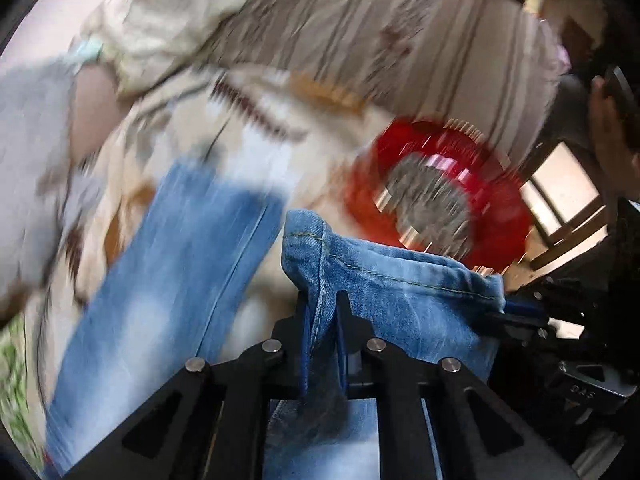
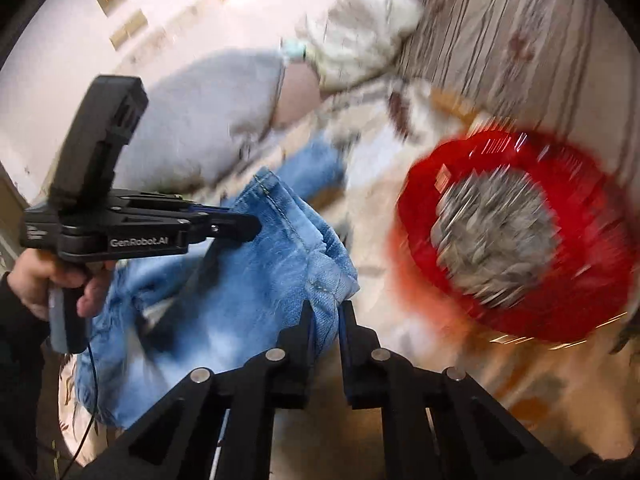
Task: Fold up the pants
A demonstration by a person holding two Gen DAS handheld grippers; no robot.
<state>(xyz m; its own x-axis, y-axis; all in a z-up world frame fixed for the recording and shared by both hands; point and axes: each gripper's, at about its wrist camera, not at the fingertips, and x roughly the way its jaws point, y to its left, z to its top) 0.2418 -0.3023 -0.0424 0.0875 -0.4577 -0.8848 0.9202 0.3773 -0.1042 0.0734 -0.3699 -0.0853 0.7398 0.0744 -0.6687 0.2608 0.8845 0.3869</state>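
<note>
A: Quick count, pls. What have you got in front of you?

B: 1 pair of pants (image 1: 384,292), light blue denim. 2 hand-held grippers. 1 red basket (image 2: 516,236) w/ something grey inside, too blurred to name. 1 grey cushion (image 2: 208,116) and 1 cream cloth bundle (image 2: 360,44) further back, both on a patterned bedcover (image 1: 256,120). 1 hand visible, your left hand (image 2: 60,284), wrapped round the grip.

A: And the grippers, what are they doing?

B: Your left hand-held gripper (image 1: 322,312) is closed tight on the denim, pinching a stitched seam just below the hem. Your right hand-held gripper (image 2: 325,320) is also clamped on the pants, on a bunched fold of the same hem end. From the right cam you see the left one side-on, tips buried in the fabric near the hem's stitched edge.

A: So where do the pants sit vs. the grippers?

B: Hem edge runs between the 2 grips, left tip on one end, right tip on the other, close together. That end looks lifted off the bedcover. The rest hangs down + trails away: in the left cam 1 leg stretches off to the lower left over the bedcover; in the right cam the bulk sags below your left hand. Basket sits just beyond the hem, to the right; can't tell if it touches. Bkgd is badly motion-blurred.
</note>
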